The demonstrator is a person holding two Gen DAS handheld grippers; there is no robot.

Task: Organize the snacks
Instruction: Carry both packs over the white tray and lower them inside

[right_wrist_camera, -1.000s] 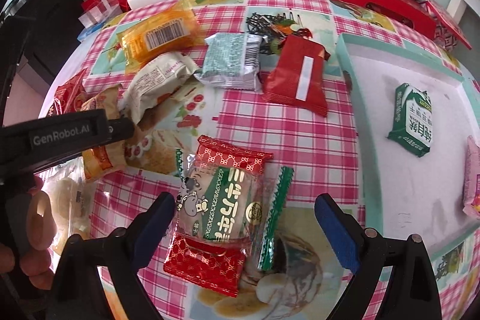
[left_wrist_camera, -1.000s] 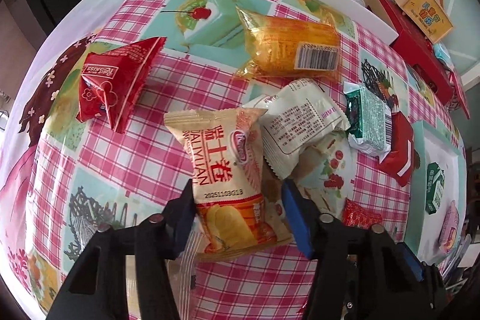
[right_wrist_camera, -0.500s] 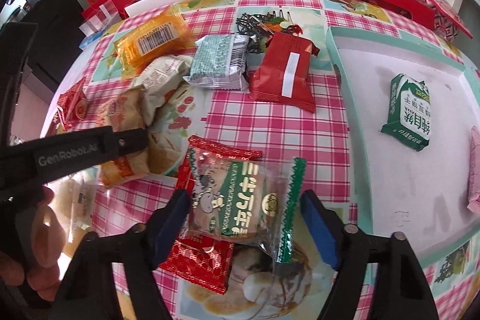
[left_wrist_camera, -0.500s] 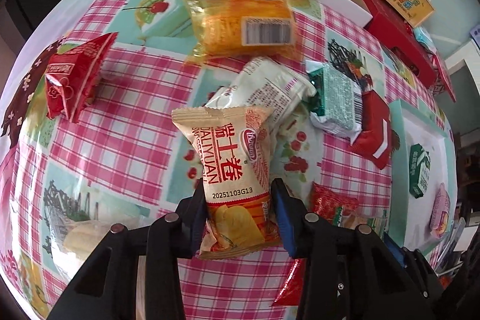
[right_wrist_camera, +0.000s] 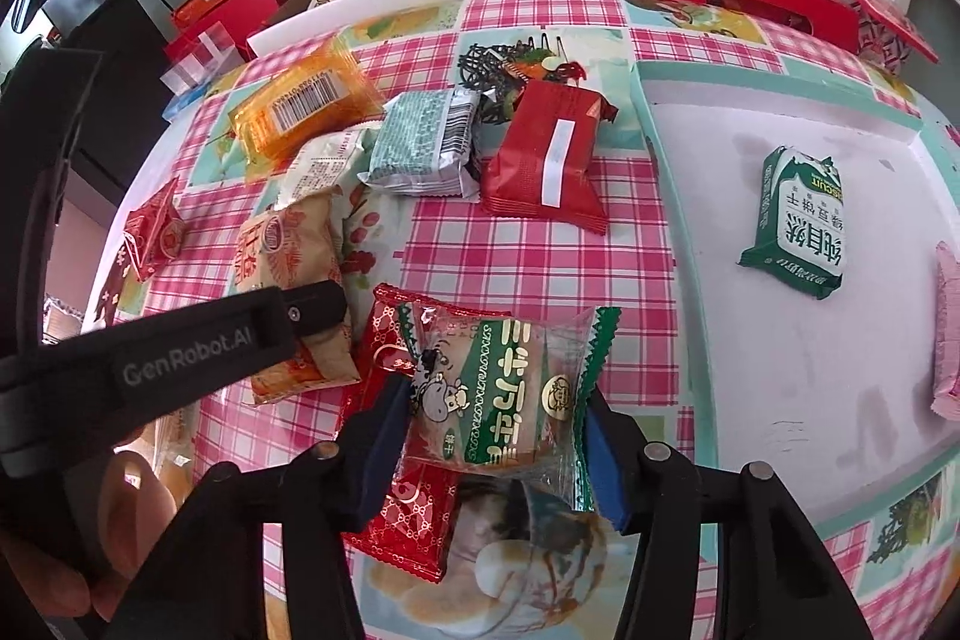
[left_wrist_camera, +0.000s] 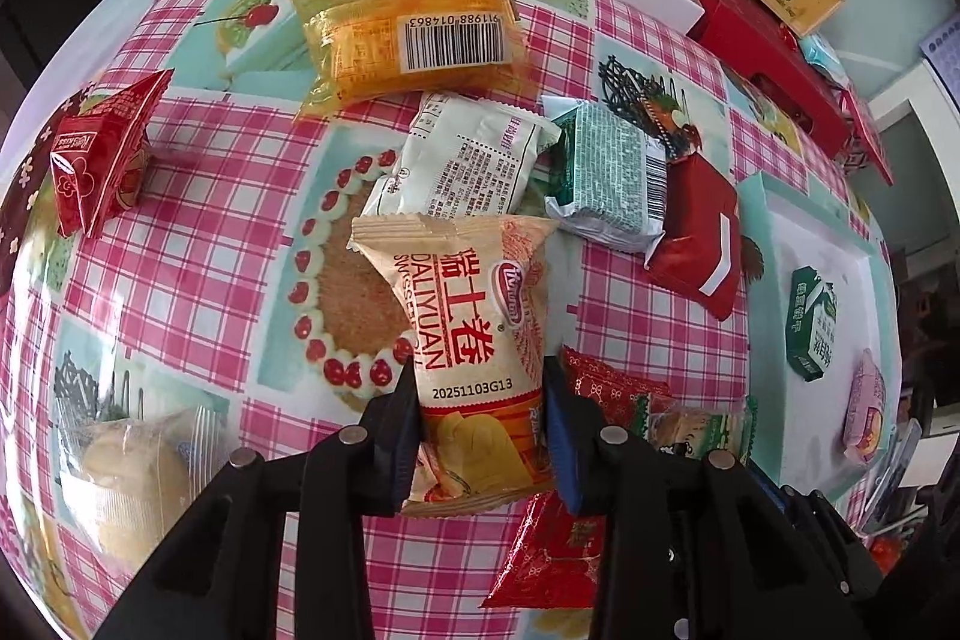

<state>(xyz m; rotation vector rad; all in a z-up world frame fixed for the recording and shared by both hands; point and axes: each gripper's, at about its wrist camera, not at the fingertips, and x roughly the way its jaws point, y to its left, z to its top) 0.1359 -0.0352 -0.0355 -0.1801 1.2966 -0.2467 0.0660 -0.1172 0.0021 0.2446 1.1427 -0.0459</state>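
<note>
- Left tool (left_wrist_camera: 480, 418) clamps the beige pack (left_wrist_camera: 474, 334); a low grip could let it tip.
- Right tool (right_wrist_camera: 492, 436) is closing around the green pack (right_wrist_camera: 510, 388); slick film may slip.

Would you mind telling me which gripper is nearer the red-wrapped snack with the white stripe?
Right. The right gripper is directly below the red striped snack in its view; the left gripper sits farther away.

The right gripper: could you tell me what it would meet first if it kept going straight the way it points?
The right gripper is closing around a green-and-clear snack packet, so that comes first. Directly beneath lies a red snack packet, then the checked tablecloth. How much gap separates them is unclear.
</note>
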